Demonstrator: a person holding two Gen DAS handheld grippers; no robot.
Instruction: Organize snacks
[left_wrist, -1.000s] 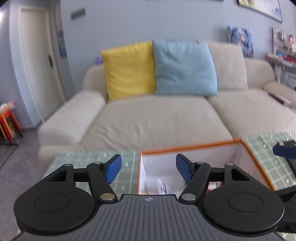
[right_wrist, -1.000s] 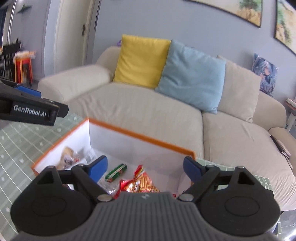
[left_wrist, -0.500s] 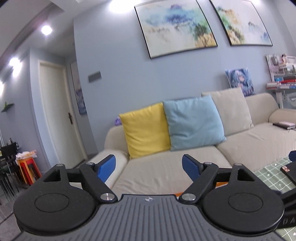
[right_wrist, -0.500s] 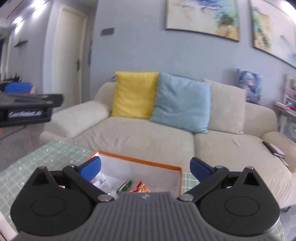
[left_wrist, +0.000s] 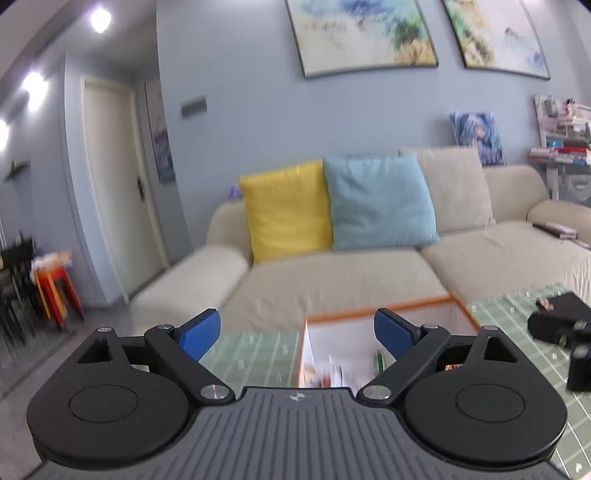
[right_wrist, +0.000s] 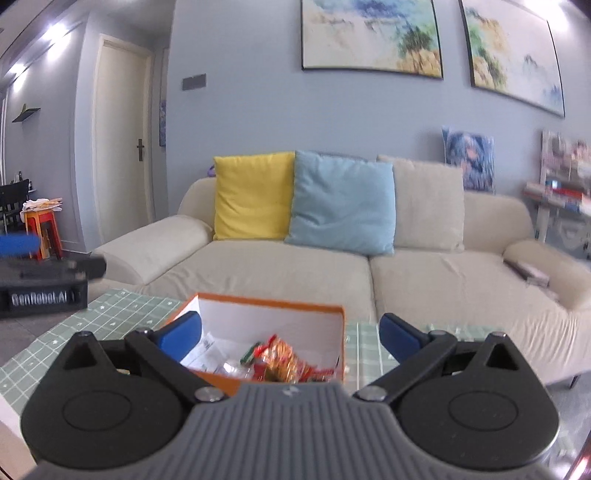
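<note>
A: Where do the snacks sit?

B: In the orange-rimmed box (right_wrist: 271, 334) on the green-checked table (right_wrist: 122, 308). The box stands toward the table's far edge, sofa side. The snack packets (right_wrist: 280, 360), red and orange wrappers, lie loose on the box floor, piled toward its right wall.

A: The grippers?

B: Left gripper (left_wrist: 297, 328) has its fingers spread wide, nothing between them. Right gripper (right_wrist: 290, 330) likewise wide and empty. Both are raised over the table's near edge, aimed at the sofa (right_wrist: 295, 266), not down into the box.

A: Step in hand?

B: Likely a pause between placements, or near the end. No loose snack shows on the table in either view.

A: Next move?

B: Probably tilting down to check the table for stray packets.
</note>
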